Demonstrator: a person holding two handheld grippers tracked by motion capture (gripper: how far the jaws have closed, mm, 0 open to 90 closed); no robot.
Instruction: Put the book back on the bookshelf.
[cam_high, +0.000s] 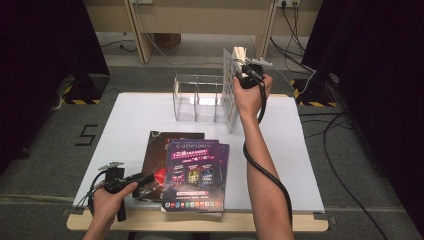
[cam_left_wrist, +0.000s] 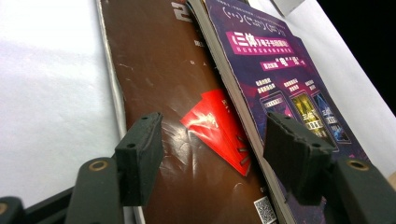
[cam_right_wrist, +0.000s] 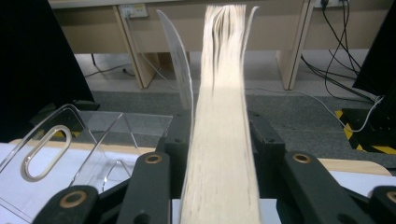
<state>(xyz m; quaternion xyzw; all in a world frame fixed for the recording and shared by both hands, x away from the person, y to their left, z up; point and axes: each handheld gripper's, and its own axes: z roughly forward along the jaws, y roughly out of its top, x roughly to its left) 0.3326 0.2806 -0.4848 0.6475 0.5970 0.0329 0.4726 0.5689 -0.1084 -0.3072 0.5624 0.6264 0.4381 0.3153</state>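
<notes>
A thick book stands upright on its edge against the right end of a clear acrylic file holder. My right gripper is at the book's top. In the right gripper view the page edge runs up between the jaws, the covers splay at the far end, and the pads do not seem to press it. Near the front edge, my left gripper is open over a brown book, whose red patch lies between the jaws. A purple book overlaps the brown one's right side.
The white tabletop has bare room at the left and right. The holder has several upright compartments. Another purple booklet peeks out under the top one. Cables lie on the floor at the right.
</notes>
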